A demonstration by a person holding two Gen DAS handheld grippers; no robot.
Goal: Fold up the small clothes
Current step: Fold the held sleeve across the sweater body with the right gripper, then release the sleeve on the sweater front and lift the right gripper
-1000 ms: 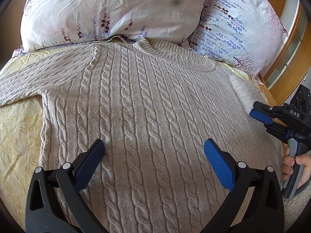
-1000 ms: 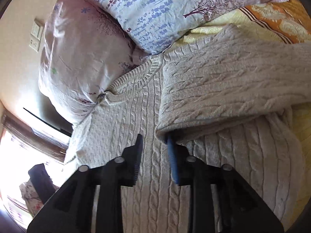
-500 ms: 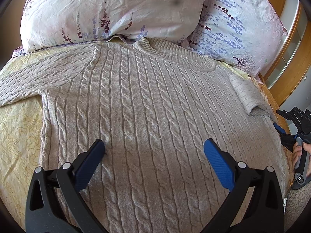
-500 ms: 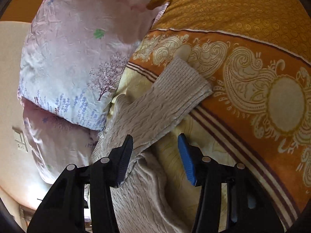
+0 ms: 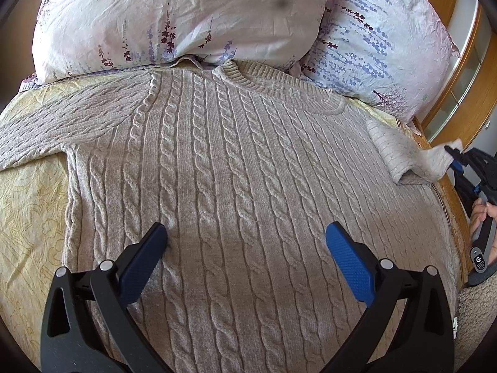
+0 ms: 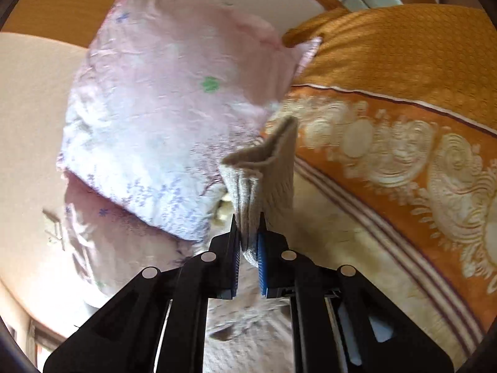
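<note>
A beige cable-knit sweater (image 5: 236, 171) lies flat on the bed, neck toward the pillows. My left gripper (image 5: 245, 242) hovers open over its lower middle, nothing between the blue pads. The sweater's right sleeve (image 5: 407, 155) is lifted off the bed edge at far right. My right gripper (image 6: 248, 242) is shut on the sleeve cuff (image 6: 264, 174), which sticks out past the fingertips. From the left wrist view the right gripper (image 5: 455, 160) shows at the right edge, pinching the cuff, with a hand (image 5: 480, 217) on its handle.
Two floral pillows (image 5: 186, 15) lean against the head of the bed. A yellow sheet (image 5: 28, 211) shows left of the sweater. An orange patterned bedspread (image 6: 403, 118) lies beyond the cuff. A wooden bed frame (image 5: 466, 93) runs along the right.
The right gripper slid out along the sleeve to its cuff, closed on it and lifted it off the bed. The left gripper stayed still.
</note>
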